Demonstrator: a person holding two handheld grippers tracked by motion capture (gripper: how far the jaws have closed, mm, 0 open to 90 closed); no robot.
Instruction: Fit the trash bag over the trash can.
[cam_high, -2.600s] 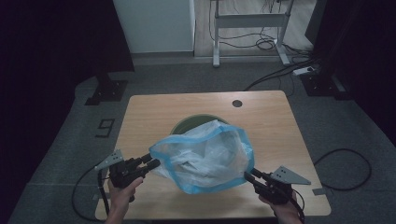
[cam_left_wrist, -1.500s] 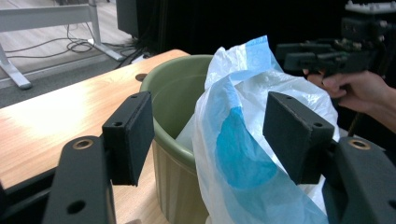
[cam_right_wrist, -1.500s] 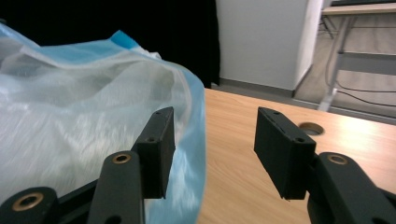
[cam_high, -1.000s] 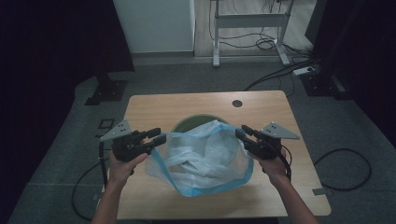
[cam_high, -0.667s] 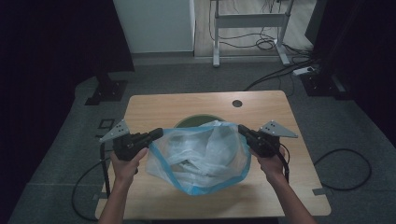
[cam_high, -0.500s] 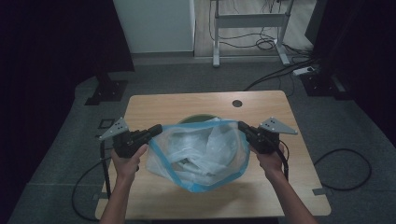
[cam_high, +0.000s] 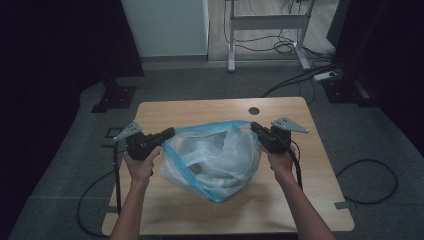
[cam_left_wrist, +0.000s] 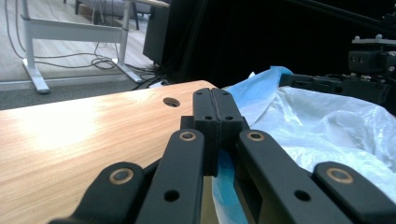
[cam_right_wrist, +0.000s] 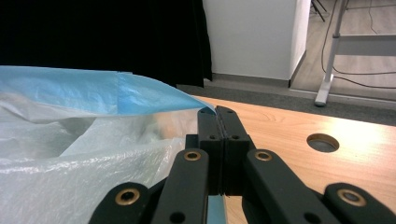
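Stretching between both grippers, the plastic bag (cam_high: 215, 157) sits mid-table (cam_high: 320, 200), mouth held wide. Left gripper (cam_high: 167, 134) clamps the bag's left blue rim, jaws pressed together; right gripper (cam_high: 256, 128) pinches the right rim likewise. Something dark beneath the bag is veiled by crumpled film and cannot be identified.

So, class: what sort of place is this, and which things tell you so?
Probably a lab or recording studio, not a home: a bare light wooden table with a cable hole, black curtains around it, and loose cables trailing across grey carpet.
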